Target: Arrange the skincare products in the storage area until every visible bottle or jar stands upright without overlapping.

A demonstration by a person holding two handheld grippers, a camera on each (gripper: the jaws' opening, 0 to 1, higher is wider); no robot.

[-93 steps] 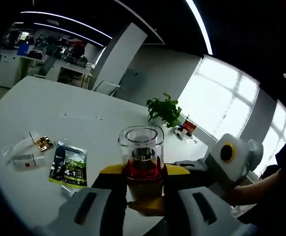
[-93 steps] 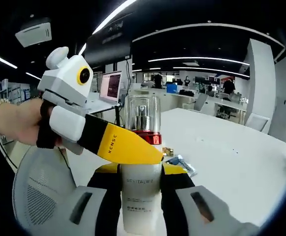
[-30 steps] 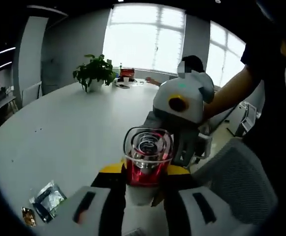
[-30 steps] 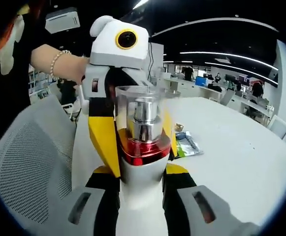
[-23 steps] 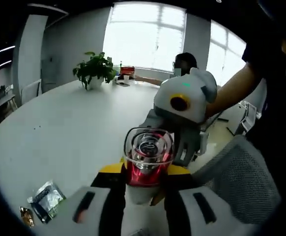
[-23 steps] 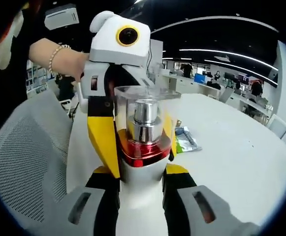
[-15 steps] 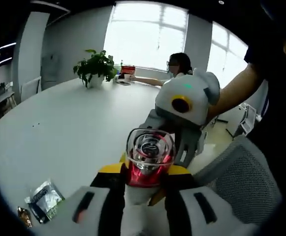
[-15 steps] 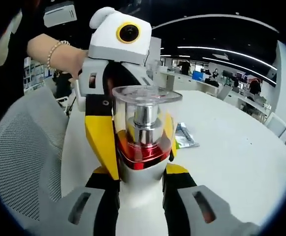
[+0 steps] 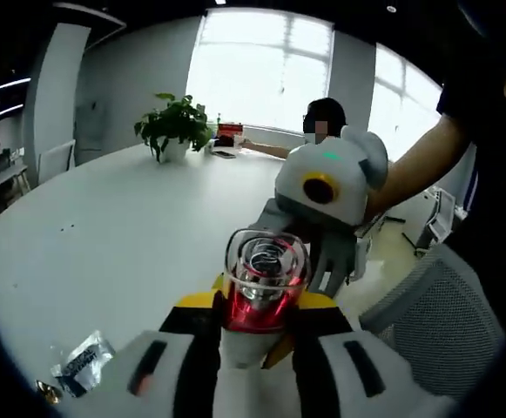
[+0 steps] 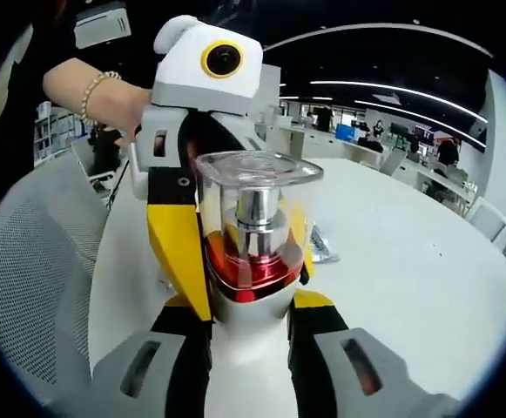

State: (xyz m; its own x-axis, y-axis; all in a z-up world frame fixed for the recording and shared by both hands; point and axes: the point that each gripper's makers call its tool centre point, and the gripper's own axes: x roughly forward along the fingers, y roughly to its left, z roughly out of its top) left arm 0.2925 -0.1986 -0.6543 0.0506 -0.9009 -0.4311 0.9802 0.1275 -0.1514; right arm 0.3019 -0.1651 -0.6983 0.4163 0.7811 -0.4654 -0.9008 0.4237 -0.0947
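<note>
I see one pump bottle (image 9: pixel 261 300) held up in the air above the big white round table (image 9: pixel 122 235), and both my claws have hold of it. It has a smooth white body, a shiny red collar, a silver pump, and a clear hard plastic cap shaped like a cup turned over.

In the left gripper view, my left gripper (image 9: pixel 257 335) is closed snug on the white body, just under the red ring. Its jaws are yellow at the tips and black lower down. My right gripper (image 10: pixel 251 318) squeezes the same bottle (image 10: pixel 253 261) from the other side, its jaws tight against the white part.

In the right gripper view, the left claw's long yellow fingers (image 10: pixel 176 252) press on the bottle by the red collar, with a hand (image 10: pixel 118 100) behind.

A crinkly foil sachet (image 9: pixel 83 366) lies flat on the table. A leafy green potted plant (image 9: pixel 172 126) stands far off. A grey mesh chair (image 9: pixel 440 322) sits close by.
</note>
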